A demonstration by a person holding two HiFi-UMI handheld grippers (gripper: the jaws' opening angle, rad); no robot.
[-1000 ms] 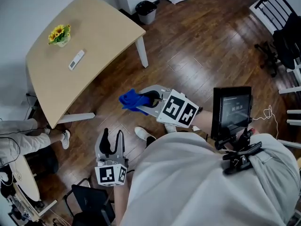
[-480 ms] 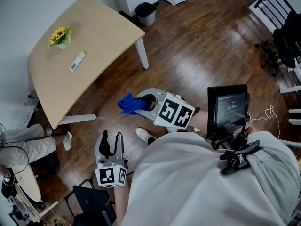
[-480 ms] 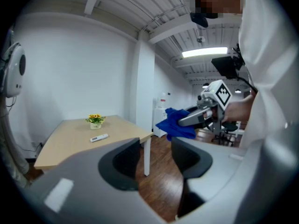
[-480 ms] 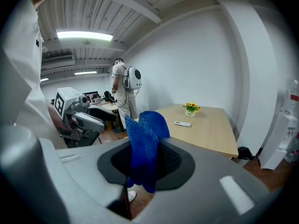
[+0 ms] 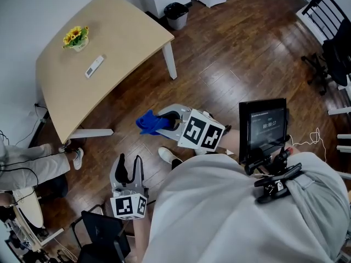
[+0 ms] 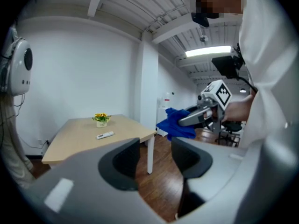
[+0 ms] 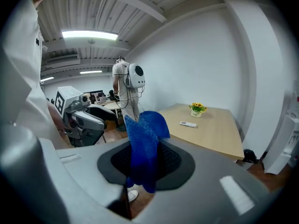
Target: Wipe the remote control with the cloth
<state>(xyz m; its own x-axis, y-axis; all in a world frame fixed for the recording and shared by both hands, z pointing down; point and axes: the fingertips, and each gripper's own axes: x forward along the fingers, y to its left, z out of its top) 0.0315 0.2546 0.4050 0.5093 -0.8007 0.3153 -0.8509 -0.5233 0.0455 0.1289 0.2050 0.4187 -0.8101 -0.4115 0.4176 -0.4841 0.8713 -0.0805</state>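
The white remote control lies on the light wooden table, near a small pot of yellow flowers. My right gripper hangs over the floor, short of the table's near edge, shut on a blue cloth that bunches out past its tips. In the right gripper view the cloth stands up between the jaws, with the remote far beyond. My left gripper is held low and close to the body, jaws drawn in with nothing between them. The left gripper view shows the remote and the cloth.
A black bin stands past the table's far corner. A screen on a mount sits at the person's right side. Black chairs are at the right. Another person's legs and a chair are at the lower left.
The right gripper with the cloth has drifted slightly left and lower in the head view. The left gripper has stayed put.
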